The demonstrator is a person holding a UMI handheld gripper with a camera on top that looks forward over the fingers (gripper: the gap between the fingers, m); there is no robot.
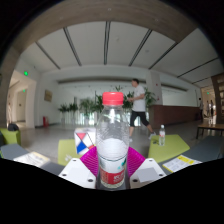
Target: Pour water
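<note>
A clear plastic water bottle (113, 140) with a red cap and a red and white label stands upright between my fingers. My gripper (113, 165) is shut on the bottle, with a magenta pad (91, 160) pressed against each side of its lower body. The bottle looks lifted above the table, and its base is hidden below the fingers. The water fills the lower half.
A table (185, 150) lies below with yellow-green sheets (170, 145), a coloured box (85, 138) and a small bottle (162, 134) on it. A person (138, 100) walks in the hall beyond. Potted plants (80, 108) line the far wall.
</note>
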